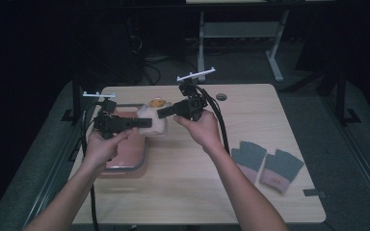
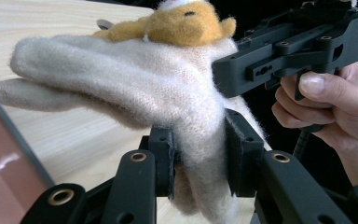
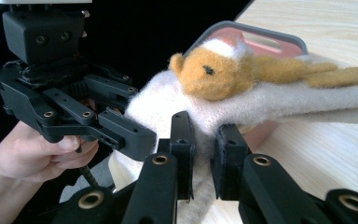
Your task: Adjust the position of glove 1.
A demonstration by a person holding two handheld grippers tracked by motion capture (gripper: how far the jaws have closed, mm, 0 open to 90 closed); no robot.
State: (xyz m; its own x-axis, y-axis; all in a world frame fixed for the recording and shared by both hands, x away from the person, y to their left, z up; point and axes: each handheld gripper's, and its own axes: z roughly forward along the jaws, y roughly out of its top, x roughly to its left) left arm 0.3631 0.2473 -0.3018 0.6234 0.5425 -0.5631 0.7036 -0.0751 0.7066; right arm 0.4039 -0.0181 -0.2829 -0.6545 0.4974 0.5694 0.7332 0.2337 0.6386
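Starting at the left edge of the wooden table (image 1: pixel 183 163), we are keeping the pink tray (image 1: pixel 130 166) flat on the surface under our left forearm, most likely so that it is ready to receive the thing we are lifting. Our left gripper (image 1: pixel 144 122) is pinching the cuff edge of a cream woollen mitten (image 1: pixel 155 125); in the left gripper view its pads are pressing into the fleece of the mitten (image 2: pixel 135 88) from both sides, so the fabric is bunching between them. We are holding it by the cuff, it seems, because that edge gives two grippers room to bite side by side.

The mitten is hanging in the air above the tray's far right corner and the table beside it, its fingers trailing off toward the wood. On its upper face an orange bear figure (image 3: pixel 214 72) is sewn, lying face up, so we are keeping the decorated side on top.

Further right, our right gripper (image 1: pixel 164 113) is also clamping the same cuff, jaws squeezed onto the wool beside the left pair; sharing the grip is probably keeping the soft piece spread rather than sagging.

At the far right a pair of grey fingerless gloves (image 1: pixel 266 166) is lying flat, side by side, well apart from our work.
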